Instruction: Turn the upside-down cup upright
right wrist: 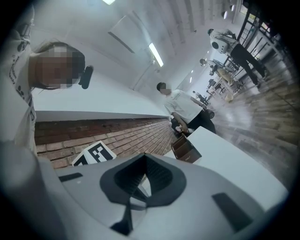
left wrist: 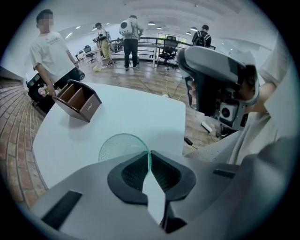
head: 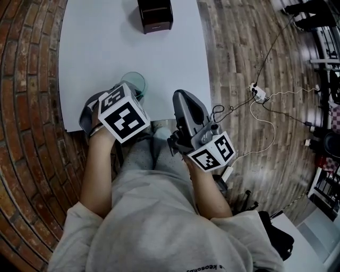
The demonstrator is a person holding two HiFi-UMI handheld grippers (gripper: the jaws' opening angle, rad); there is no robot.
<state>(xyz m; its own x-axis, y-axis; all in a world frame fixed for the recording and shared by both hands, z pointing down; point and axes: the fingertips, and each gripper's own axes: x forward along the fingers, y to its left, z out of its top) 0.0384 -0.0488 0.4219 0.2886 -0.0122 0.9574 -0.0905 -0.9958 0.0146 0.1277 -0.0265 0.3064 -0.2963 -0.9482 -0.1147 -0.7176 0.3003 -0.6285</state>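
A translucent green cup (head: 133, 83) stands near the front edge of the white table (head: 106, 48), and its mouth seems to face up. My left gripper (head: 136, 95) points steeply down over the cup, its marker cube hiding the fingertips in the head view. In the left gripper view that gripper (left wrist: 149, 161) is shut on the cup (left wrist: 119, 145), with the thin green rim pinched between the pads. My right gripper (head: 180, 96) hovers at the table's front right edge. It (right wrist: 145, 176) is shut with nothing between the jaws.
A brown open box (head: 155, 15) sits at the far end of the table. Cables and a power strip (head: 258, 94) lie on the wooden floor to the right. Brick flooring runs along the left. Several people stand far off (left wrist: 131, 40).
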